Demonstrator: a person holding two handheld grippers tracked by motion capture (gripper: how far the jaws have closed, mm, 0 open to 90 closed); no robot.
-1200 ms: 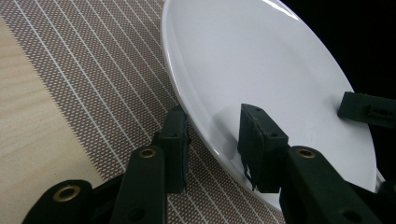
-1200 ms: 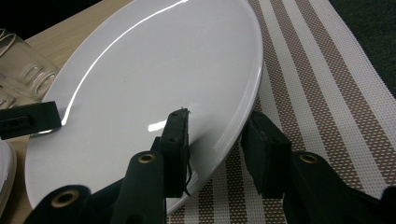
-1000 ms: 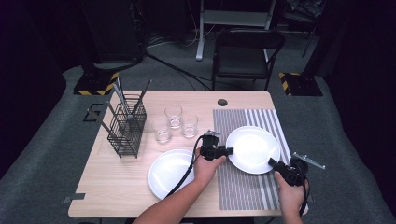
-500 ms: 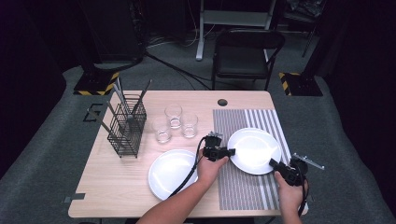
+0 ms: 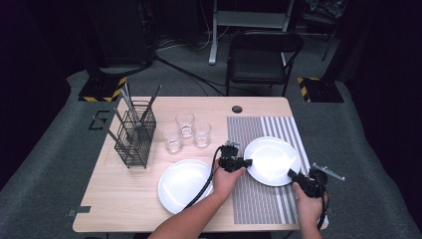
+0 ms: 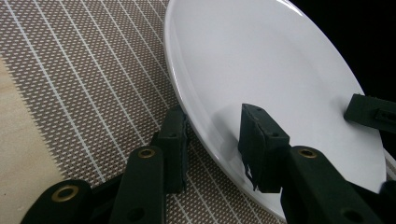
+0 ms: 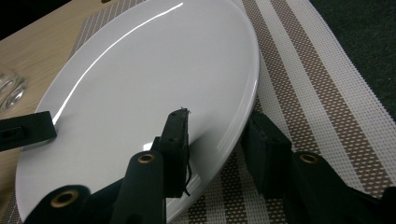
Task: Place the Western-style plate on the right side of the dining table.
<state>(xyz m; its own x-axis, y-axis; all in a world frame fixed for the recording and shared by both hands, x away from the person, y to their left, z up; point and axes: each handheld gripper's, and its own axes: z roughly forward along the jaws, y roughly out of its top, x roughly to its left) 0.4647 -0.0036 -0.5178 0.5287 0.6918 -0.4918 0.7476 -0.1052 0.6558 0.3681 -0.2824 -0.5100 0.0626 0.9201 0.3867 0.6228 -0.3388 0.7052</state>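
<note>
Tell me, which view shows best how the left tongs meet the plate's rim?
The left gripper view: the left tongs straddle the plate rim, jaws open. The high view shows them small at its left edge; the right gripper view shows one jaw tip beyond the plate.

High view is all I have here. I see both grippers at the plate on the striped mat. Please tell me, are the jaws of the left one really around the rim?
Observer: Yes. In the left gripper view the left gripper has one jaw under the rim of the plate and one above it, with a gap, so open.
Operator: And the right one?
Observer: Same. The right gripper straddles the opposite rim, one jaw on the plate's top, one beneath, not closed.
Operator: Is the plate lifted from the mat?
Observer: I cannot tell; the placemat lies directly below it.
</note>
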